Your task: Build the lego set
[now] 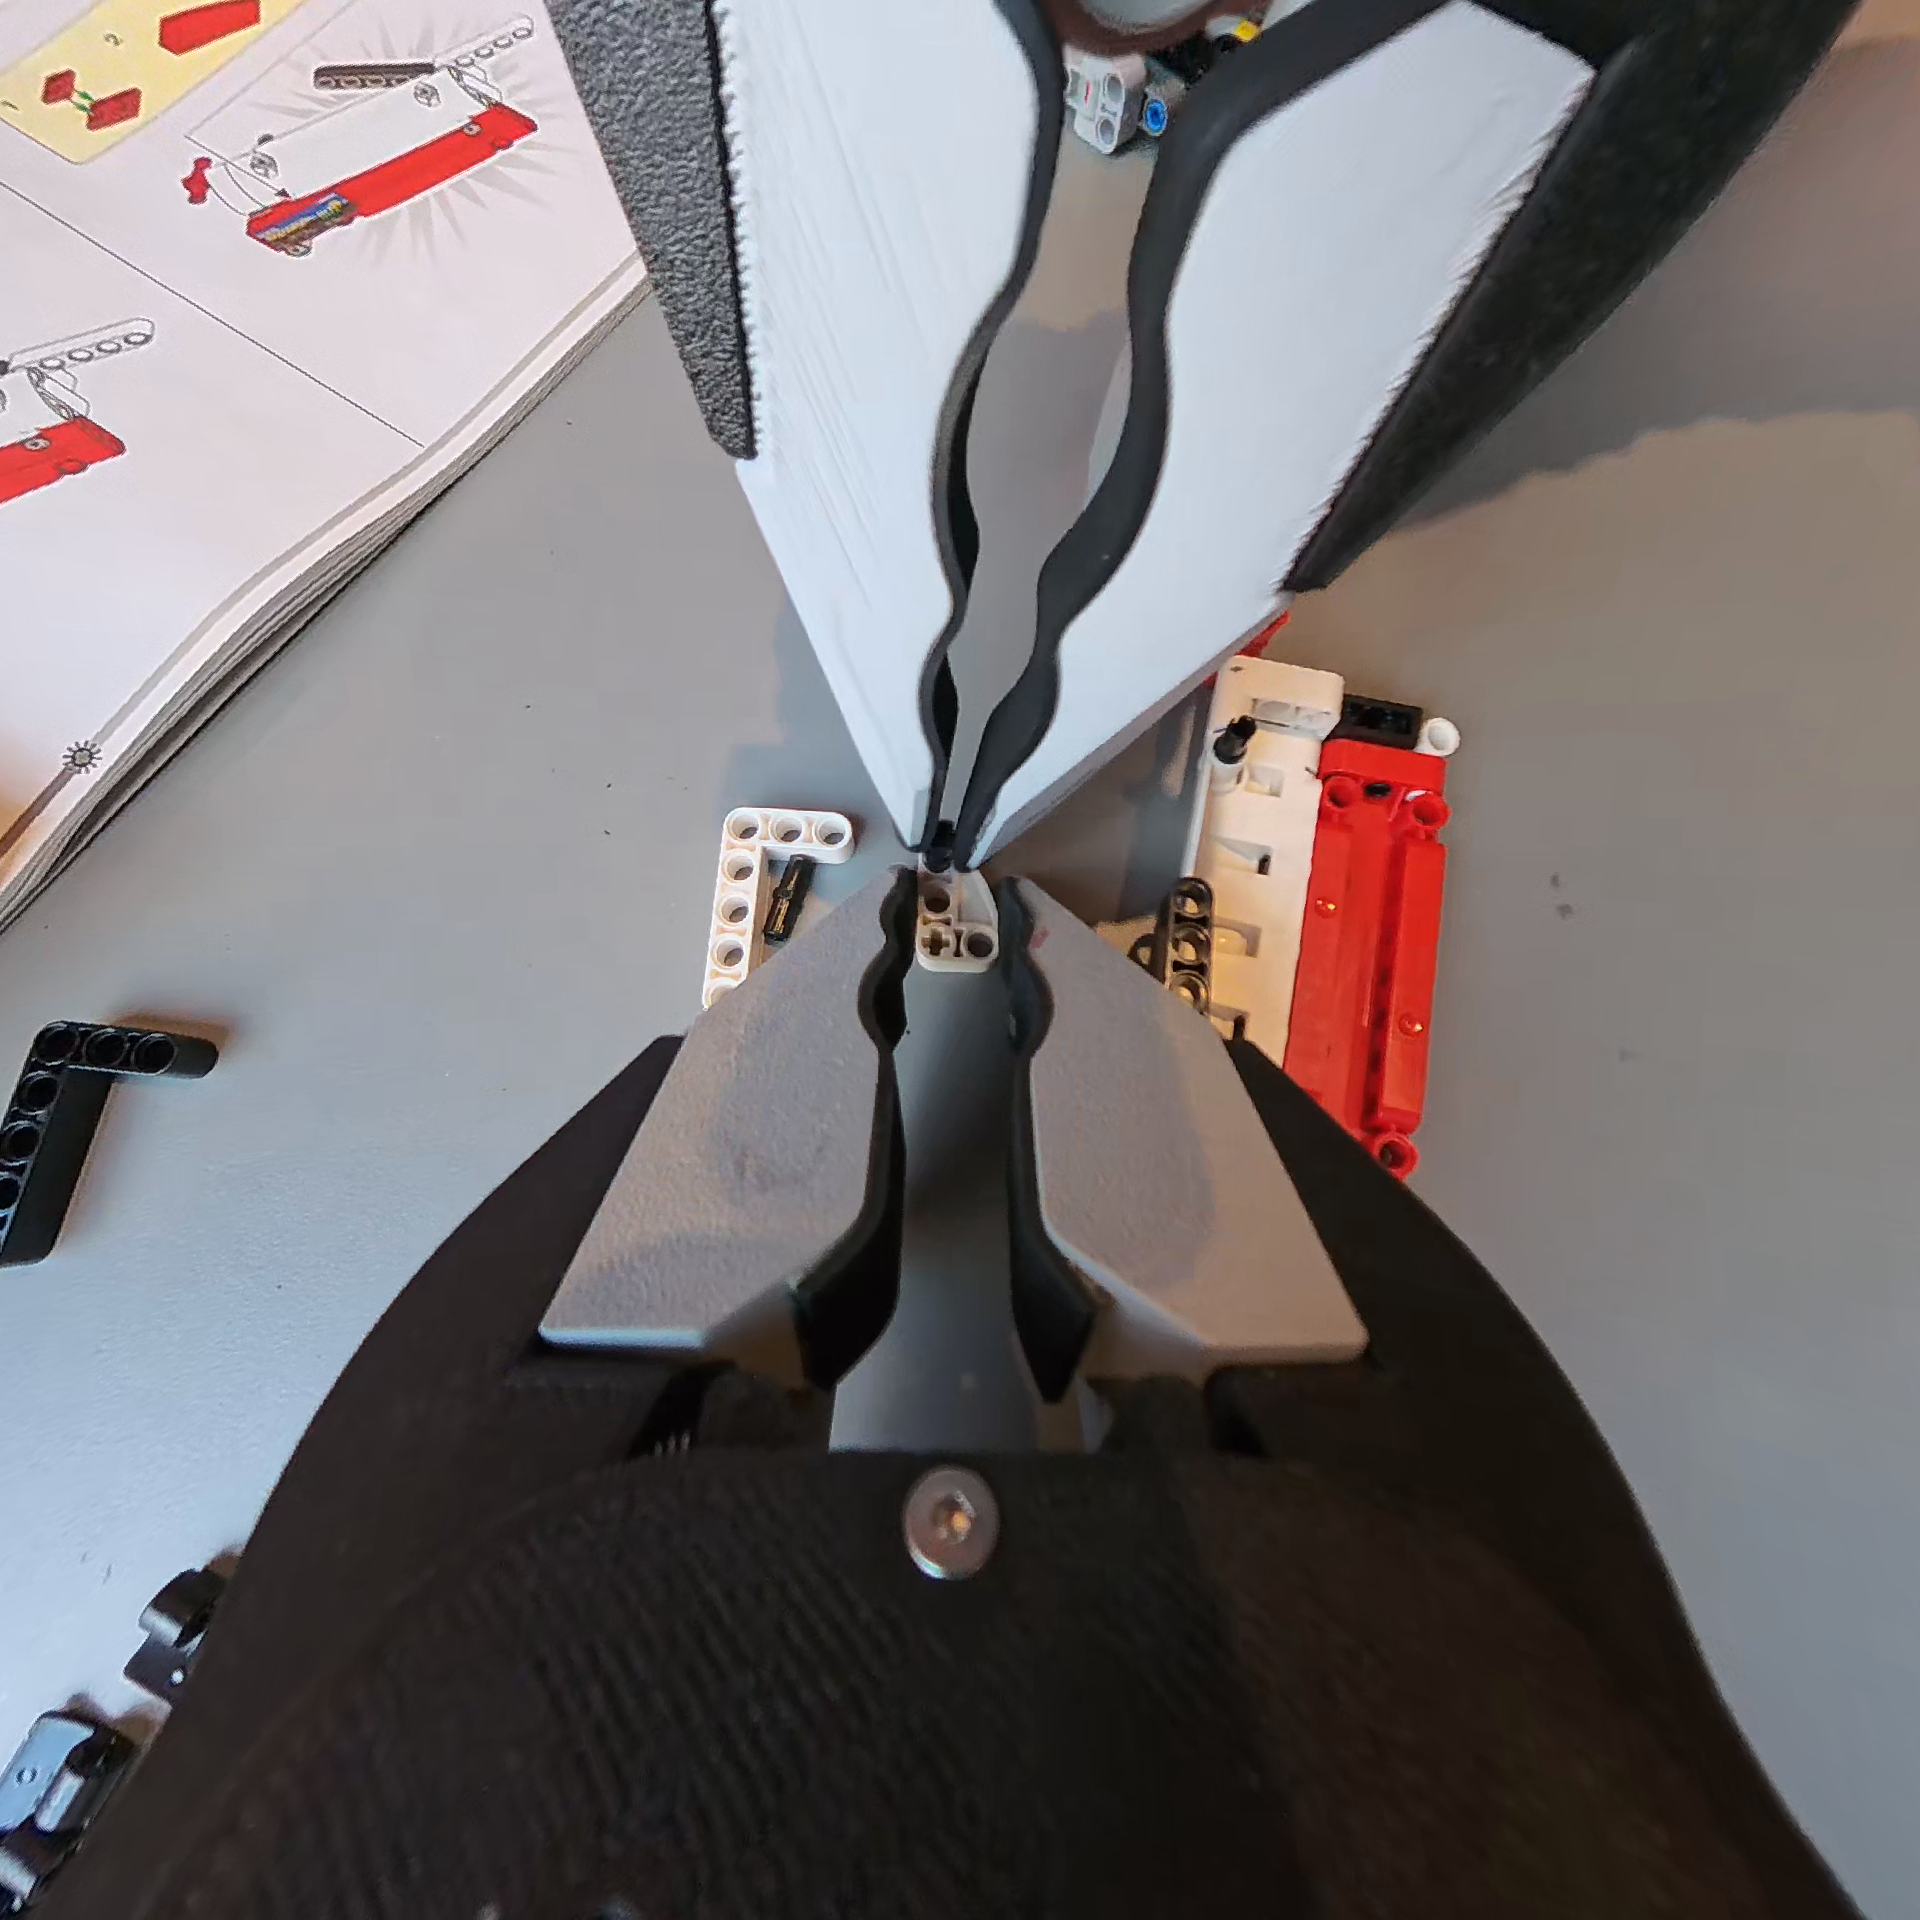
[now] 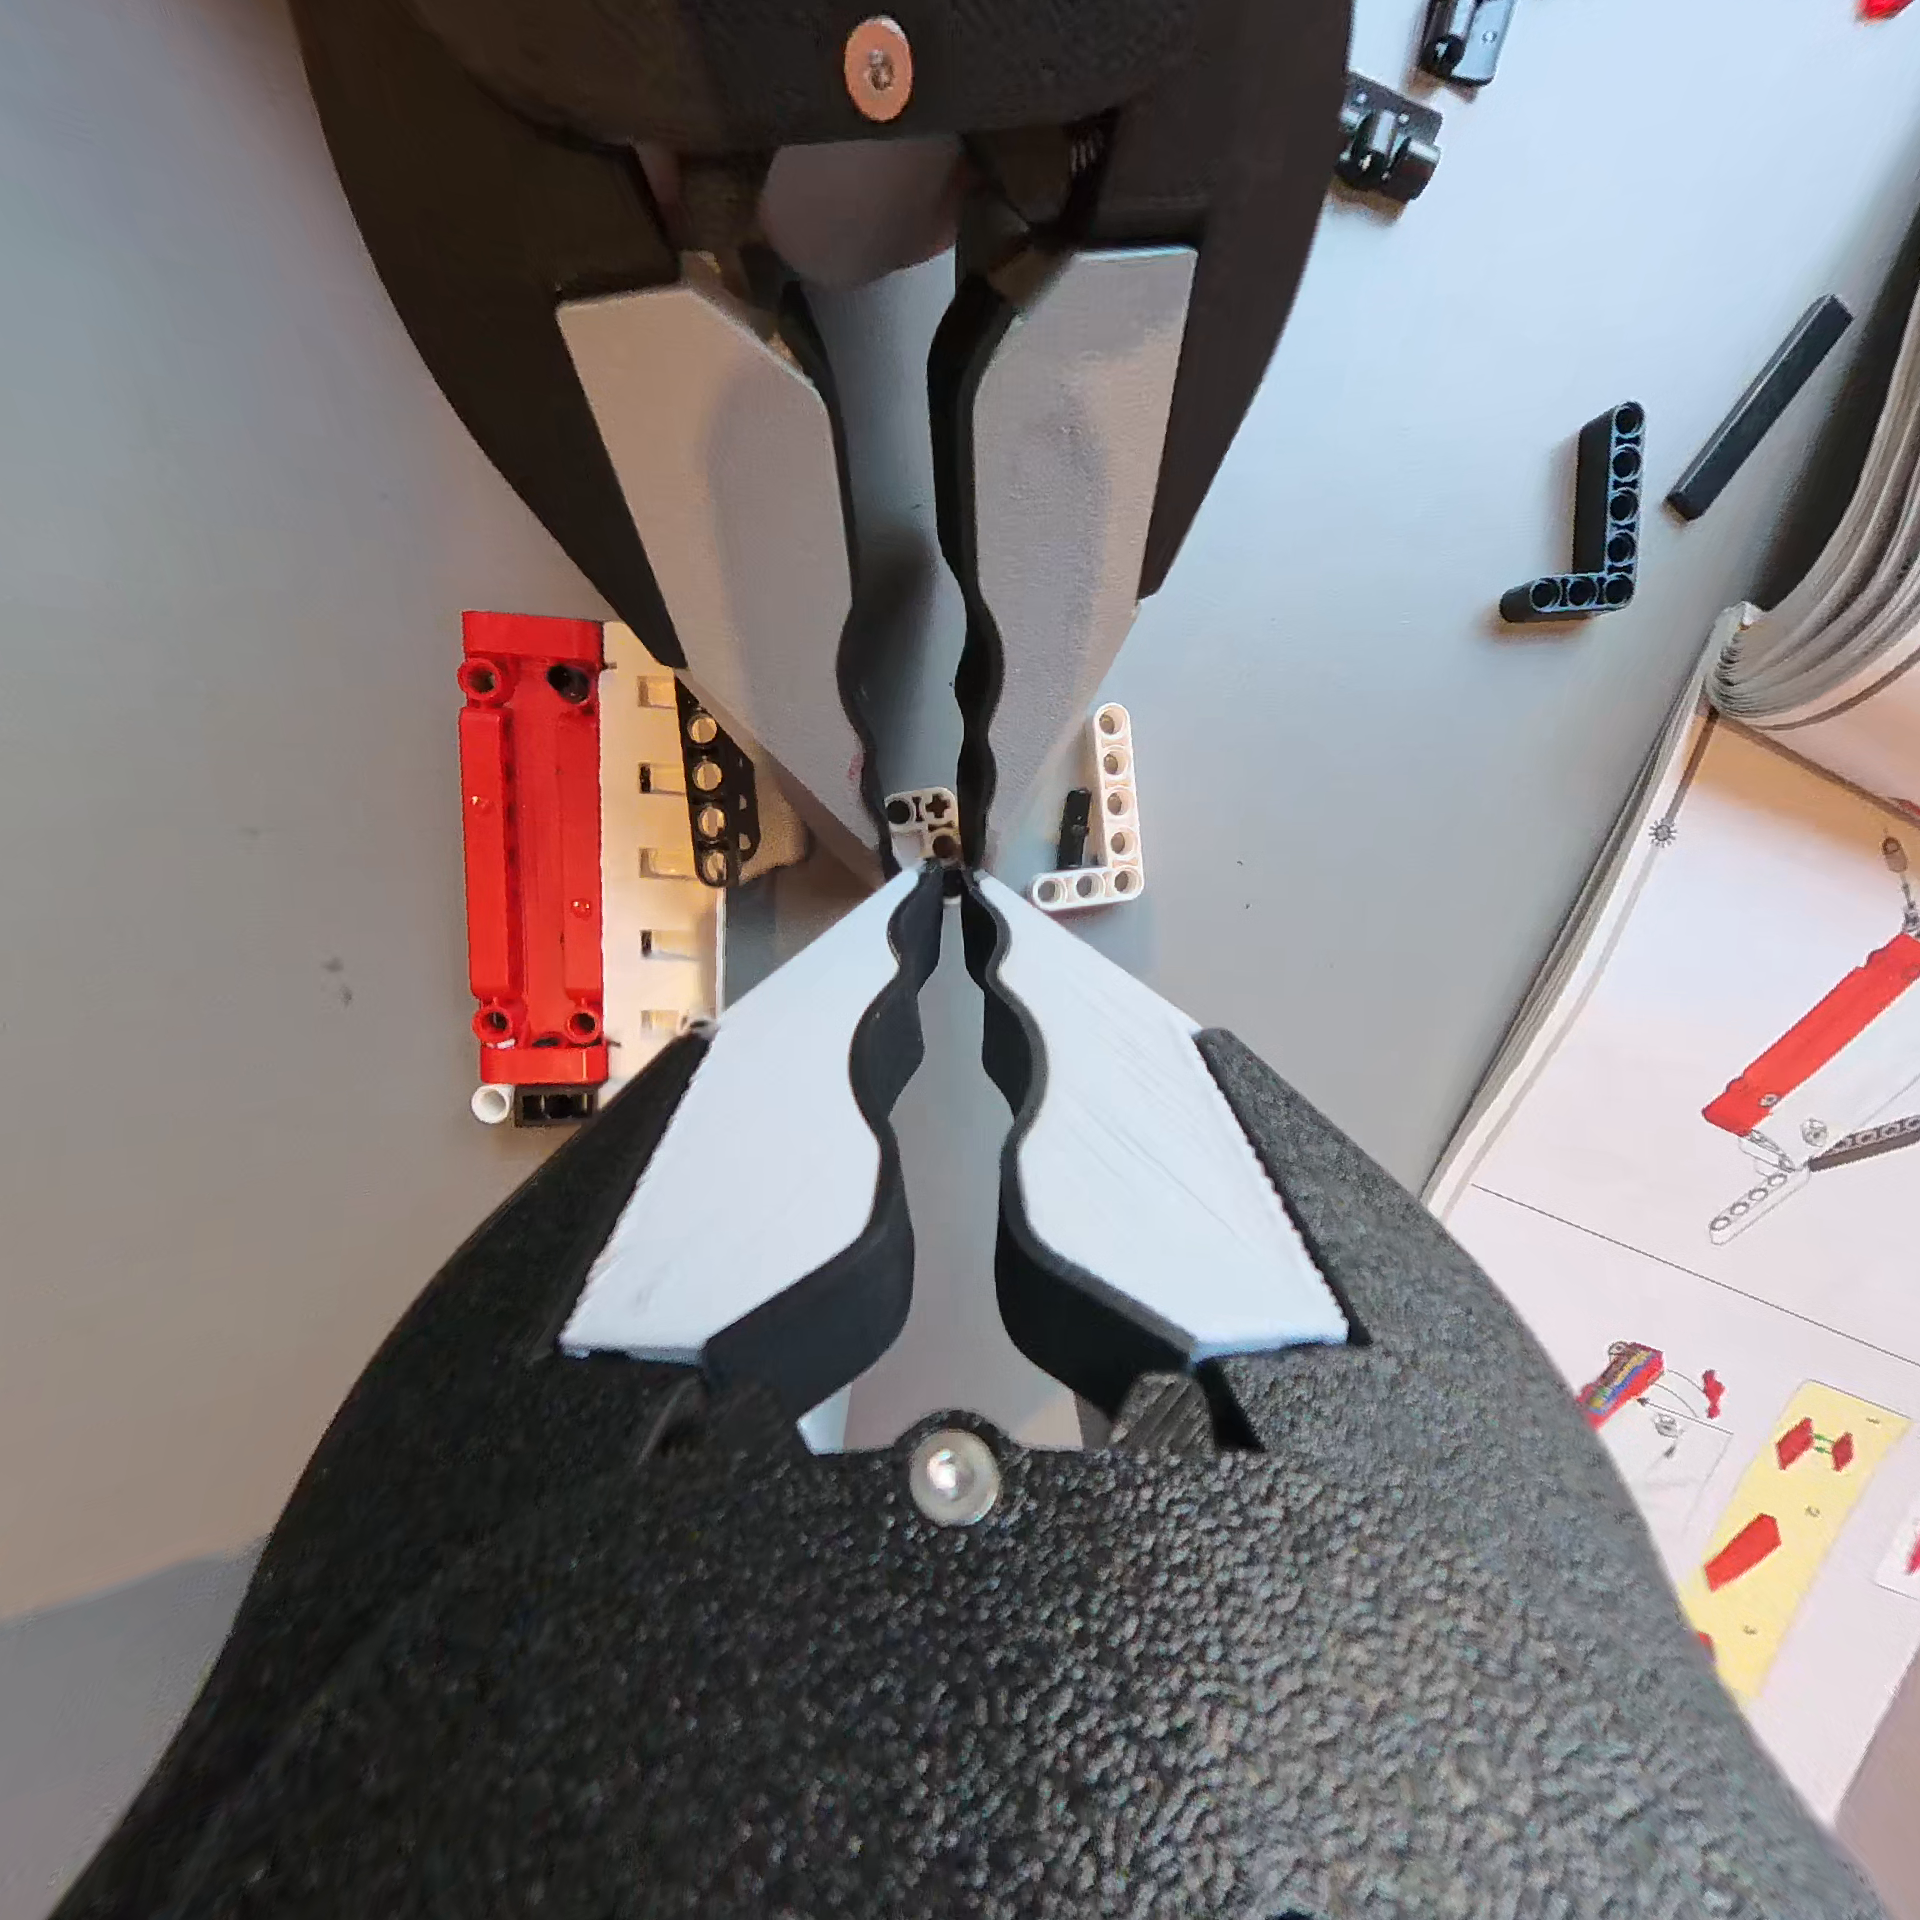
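Observation:
My left gripper (image 1: 956, 899), with grey fingers, is shut on a small white connector piece (image 1: 956, 927) and holds it just above the grey table. My right gripper (image 2: 945, 883), with white fingers, faces it tip to tip and is shut on a small black pin (image 2: 945, 852). The pin's end touches the top hole of the connector (image 2: 923, 816). A red and white lego assembly (image 1: 1340, 925) with a black beam on it lies just right of the tips in the left wrist view and shows at the left in the right wrist view (image 2: 535, 842).
A white L-shaped beam (image 1: 764, 894) with a loose black pin (image 1: 790, 899) beside it lies close by. A black L-shaped beam (image 2: 1605, 520), a long black bar (image 2: 1761, 405) and small black parts (image 2: 1387, 140) lie farther off. The open instruction booklet (image 1: 260, 312) lies at the table's side. Less than 4 cm separates the two grippers' tips. Left tips and right tips are each some 20 cm from the long black bar (image 2: 1761, 405).

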`<state>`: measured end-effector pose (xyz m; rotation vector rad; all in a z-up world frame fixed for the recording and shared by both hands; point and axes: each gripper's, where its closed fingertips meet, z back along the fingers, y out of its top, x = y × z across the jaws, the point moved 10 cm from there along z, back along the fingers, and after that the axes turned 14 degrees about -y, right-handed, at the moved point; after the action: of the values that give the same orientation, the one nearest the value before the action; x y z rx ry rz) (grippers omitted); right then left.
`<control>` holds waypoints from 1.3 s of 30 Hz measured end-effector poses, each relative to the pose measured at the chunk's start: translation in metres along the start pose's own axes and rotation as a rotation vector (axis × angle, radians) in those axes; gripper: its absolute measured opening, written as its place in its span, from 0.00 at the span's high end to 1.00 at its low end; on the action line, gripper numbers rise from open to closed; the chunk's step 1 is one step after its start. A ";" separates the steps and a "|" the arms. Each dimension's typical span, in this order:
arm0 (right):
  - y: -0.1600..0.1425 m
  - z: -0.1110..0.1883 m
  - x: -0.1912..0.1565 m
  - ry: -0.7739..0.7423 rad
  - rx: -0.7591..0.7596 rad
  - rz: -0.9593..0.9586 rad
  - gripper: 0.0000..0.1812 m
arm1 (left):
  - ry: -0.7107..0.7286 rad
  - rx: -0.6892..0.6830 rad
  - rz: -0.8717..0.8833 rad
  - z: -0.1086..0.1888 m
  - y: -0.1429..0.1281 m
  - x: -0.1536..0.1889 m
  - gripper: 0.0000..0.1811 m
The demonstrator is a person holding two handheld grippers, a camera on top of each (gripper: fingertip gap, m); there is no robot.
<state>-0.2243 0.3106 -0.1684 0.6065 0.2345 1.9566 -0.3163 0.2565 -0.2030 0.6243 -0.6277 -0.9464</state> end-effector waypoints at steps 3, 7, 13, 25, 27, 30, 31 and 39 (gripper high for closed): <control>0.001 0.000 0.000 0.001 -0.012 0.024 0.98 | -0.002 0.001 0.002 0.000 0.000 0.000 0.93; 0.002 0.000 0.001 0.009 -0.013 0.027 0.98 | -0.003 0.001 0.003 0.000 0.000 0.000 0.93; 0.001 -0.001 0.004 0.045 -0.026 0.002 0.98 | -0.002 0.001 0.002 0.000 0.000 0.000 0.93; 0.000 -0.001 0.003 0.037 -0.028 -0.033 0.98 | -0.002 0.002 0.003 0.000 0.000 0.000 0.93; 0.001 -0.001 0.002 0.022 -0.024 -0.023 0.98 | -0.001 0.001 0.003 0.000 0.000 0.000 0.93; 0.001 0.000 0.000 0.007 -0.030 -0.006 0.98 | -0.001 0.002 0.004 0.000 0.000 0.000 0.93; 0.000 0.000 -0.001 0.000 -0.032 0.004 0.98 | -0.001 0.002 0.004 0.000 0.000 0.000 0.93; -0.003 0.004 -0.013 -0.129 0.019 0.071 0.98 | 0.000 0.006 0.016 0.000 0.000 -0.001 0.93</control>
<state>-0.2155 0.3004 -0.1705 0.7599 0.1534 1.9763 -0.3172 0.2574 -0.2029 0.6243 -0.6347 -0.9300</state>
